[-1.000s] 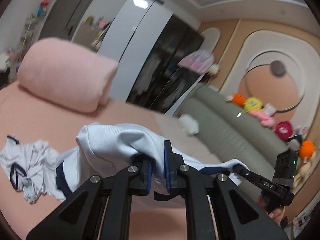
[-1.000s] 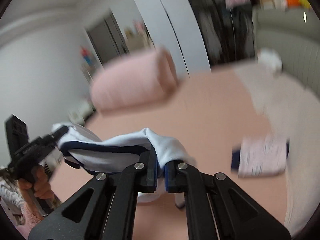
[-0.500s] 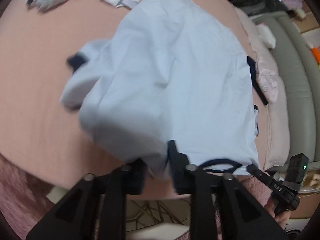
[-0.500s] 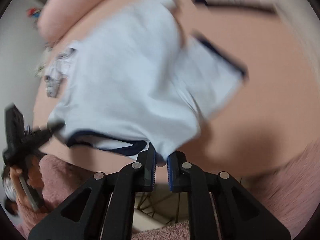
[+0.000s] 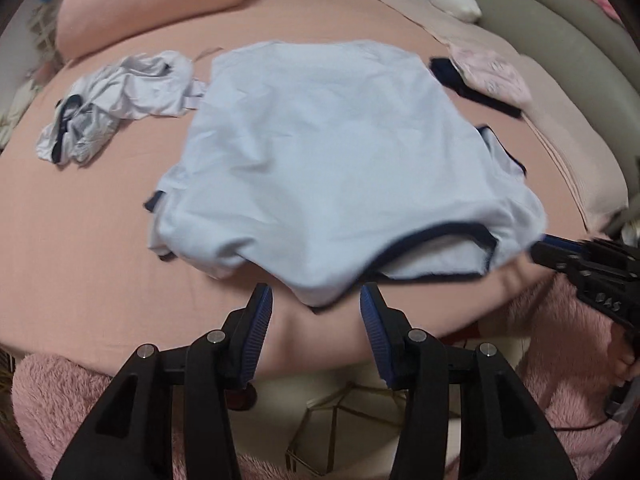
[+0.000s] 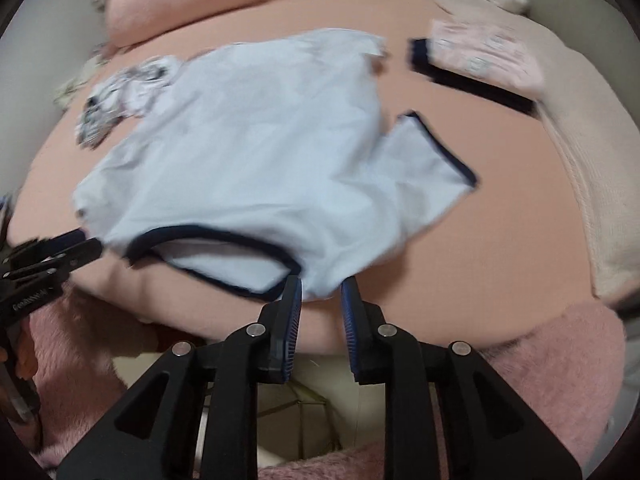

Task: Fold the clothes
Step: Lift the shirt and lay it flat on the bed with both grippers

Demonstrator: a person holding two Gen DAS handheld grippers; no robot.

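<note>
A pale blue T-shirt with navy trim [image 5: 320,152] lies spread flat on the pink bed [image 5: 80,220], collar toward the near edge. It also shows in the right wrist view [image 6: 256,160], one sleeve out to the right. My left gripper [image 5: 316,300] is open, just off the shirt's near left shoulder. My right gripper [image 6: 320,292] is open at the right shoulder, with the cloth edge between its open jaws. Each gripper shows in the other's view, the right gripper [image 5: 560,252] at the right and the left gripper [image 6: 68,248] at the left.
A crumpled white and navy garment [image 5: 116,96] lies at the bed's far left. A folded pink and navy pile [image 5: 480,76] sits at the far right. A pink bolster [image 5: 152,4] lies at the back. A grey headboard [image 5: 560,32] is right. A fluffy pink rug [image 6: 560,360] lies below.
Both grippers swung the shirt out, laid it flat on the bed, then opened and let go of its shoulders.
</note>
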